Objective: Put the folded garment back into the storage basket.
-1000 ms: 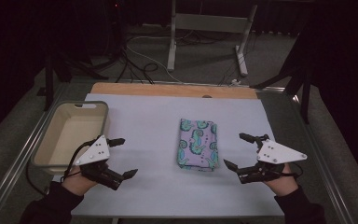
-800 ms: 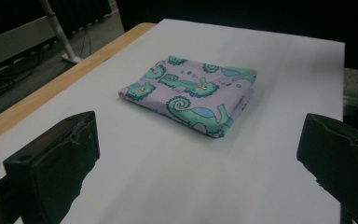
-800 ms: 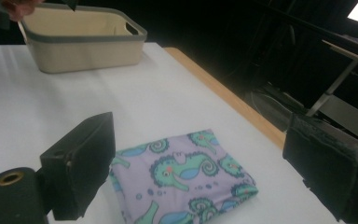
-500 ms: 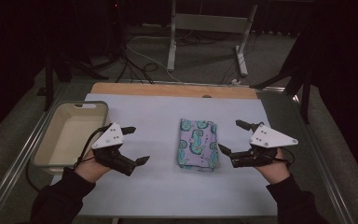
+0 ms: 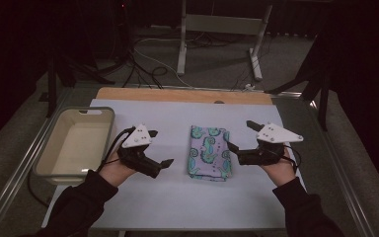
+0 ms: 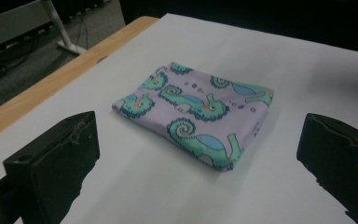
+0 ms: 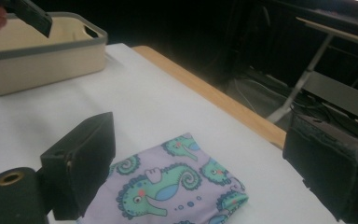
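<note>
A folded lilac cloth (image 5: 209, 153) printed with green seahorses lies flat in the middle of the white table top (image 5: 177, 197). My left gripper (image 5: 161, 147) hovers just left of it, open, nothing between its jaws. My right gripper (image 5: 240, 135) is open too, just off the cloth's right edge. In the left gripper view the cloth (image 6: 200, 112) lies ahead between the wide-apart fingers (image 6: 56, 163). The right gripper view has the cloth (image 7: 168, 186) close below, between its black fingers (image 7: 84, 163).
A beige bin (image 5: 106, 133) with a grey rim stands empty at the table's left side, also seen as the bin (image 7: 42, 56) in the right gripper view. A wooden strip (image 5: 182, 95) runs along the far edge. Cables and stand legs lie on the floor beyond.
Both grippers have moved inward and forward, from the near side of the table to either side of the cloth. Both stayed open. The cloth has not moved.
</note>
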